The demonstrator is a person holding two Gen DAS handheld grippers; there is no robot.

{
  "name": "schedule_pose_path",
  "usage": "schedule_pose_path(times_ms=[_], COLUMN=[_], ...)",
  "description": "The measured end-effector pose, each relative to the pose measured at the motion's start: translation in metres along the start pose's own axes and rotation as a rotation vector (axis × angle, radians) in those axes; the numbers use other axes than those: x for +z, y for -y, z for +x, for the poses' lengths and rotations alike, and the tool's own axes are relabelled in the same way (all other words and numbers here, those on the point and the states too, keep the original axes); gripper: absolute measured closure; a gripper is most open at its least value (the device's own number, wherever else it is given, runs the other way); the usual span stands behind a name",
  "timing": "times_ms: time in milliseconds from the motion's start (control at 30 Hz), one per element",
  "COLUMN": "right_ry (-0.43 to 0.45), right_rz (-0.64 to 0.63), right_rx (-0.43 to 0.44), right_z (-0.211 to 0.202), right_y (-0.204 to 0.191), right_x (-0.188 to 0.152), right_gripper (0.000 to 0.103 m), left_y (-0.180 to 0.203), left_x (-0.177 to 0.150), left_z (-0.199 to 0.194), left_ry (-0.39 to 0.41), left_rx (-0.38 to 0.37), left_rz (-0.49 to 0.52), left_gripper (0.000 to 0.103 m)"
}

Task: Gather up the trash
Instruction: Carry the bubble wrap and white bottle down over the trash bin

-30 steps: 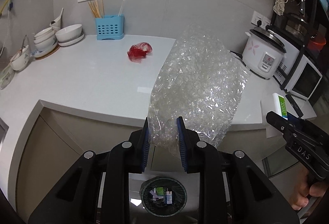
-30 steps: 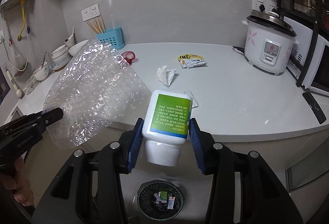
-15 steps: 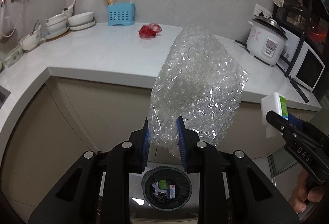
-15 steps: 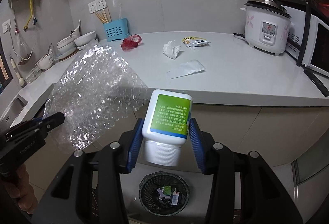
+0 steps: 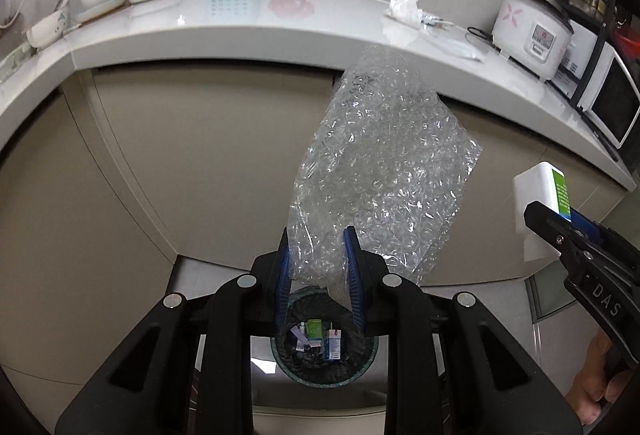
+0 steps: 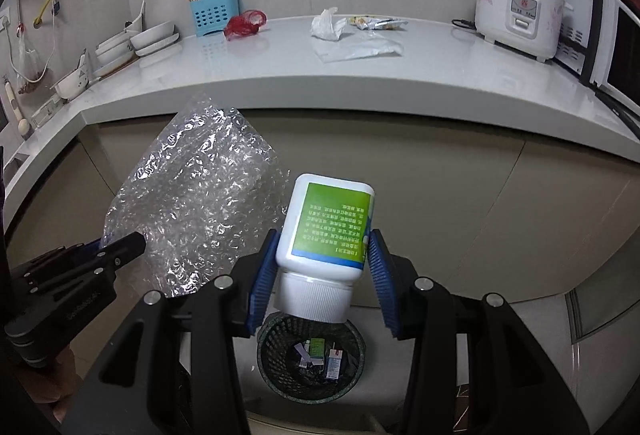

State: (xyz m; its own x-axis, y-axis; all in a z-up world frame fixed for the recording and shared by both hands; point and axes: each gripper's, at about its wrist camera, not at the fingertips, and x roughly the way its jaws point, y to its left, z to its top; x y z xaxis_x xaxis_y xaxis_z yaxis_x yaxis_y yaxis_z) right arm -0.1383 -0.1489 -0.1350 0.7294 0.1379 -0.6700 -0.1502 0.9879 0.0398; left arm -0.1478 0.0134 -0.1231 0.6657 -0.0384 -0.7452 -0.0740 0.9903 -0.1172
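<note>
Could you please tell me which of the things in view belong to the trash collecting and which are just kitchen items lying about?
Part of the job:
- bubble wrap in the left gripper
- white bottle in the right gripper
- wastebasket
- crumpled tissue, red net bag, snack wrapper, clear plastic bag

Just lying about:
- rice cooker
- blue utensil holder
- bowls
- microwave

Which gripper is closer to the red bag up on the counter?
Left, slightly, I think. The left gripper and right gripper both hang low over the trash basket, far below the red bag.

open drop above bin (image 6: 311,359), countertop edge (image 6: 360,91) ahead, cabinet fronts (image 5: 208,155) behind
</note>
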Motion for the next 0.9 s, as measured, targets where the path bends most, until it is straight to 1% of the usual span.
schedule_pose_path(times_ms=[133,233,400,500,567,633,900], right_ry=[-0.034,-0.064,-0.106,-0.145,-0.169,-0.194,-0.281], right_rz=[-0.001,-0.001,-0.012,-0.007,-0.01,-0.002,-0.008], right_rx=[-0.012,-0.019,-0.028,-0.015,-0.023,-0.006,0.006], right_z=[0.017,0.031,0.057,0.077,0.091,0.106,0.158], right_y=[0.002,0.004,0.004,0.005,0.006,0.008,0.012], right_x=[-0.017,-0.032,-0.058,-0.075,-0.086,-0.098,-0.138], right_gripper=[0.06,0.06,0.06,0.06,0.06,0.06,0.06], left_y=[-0.007,-0.011,-0.015,-0.013,-0.013,-0.013,-0.011], left_x=[-0.016,-0.027,-0.05,-0.061,-0.069,-0.078,-0.101], left_z=[0.023,0.039,0.069,0.088,0.101,0.115,0.173], left_ry=[-0.032,-0.06,-0.116,-0.152,-0.18,-0.207,-0.291], left_rx=[-0.003,0.017,0.025,0.034,0.035,0.043,0.049], left_rz=[-0.011,-0.009,-0.002,0.008,0.009,0.013,0.042], left_gripper=[0.079,0.079,0.08,0.08,0.08,0.08,0.08])
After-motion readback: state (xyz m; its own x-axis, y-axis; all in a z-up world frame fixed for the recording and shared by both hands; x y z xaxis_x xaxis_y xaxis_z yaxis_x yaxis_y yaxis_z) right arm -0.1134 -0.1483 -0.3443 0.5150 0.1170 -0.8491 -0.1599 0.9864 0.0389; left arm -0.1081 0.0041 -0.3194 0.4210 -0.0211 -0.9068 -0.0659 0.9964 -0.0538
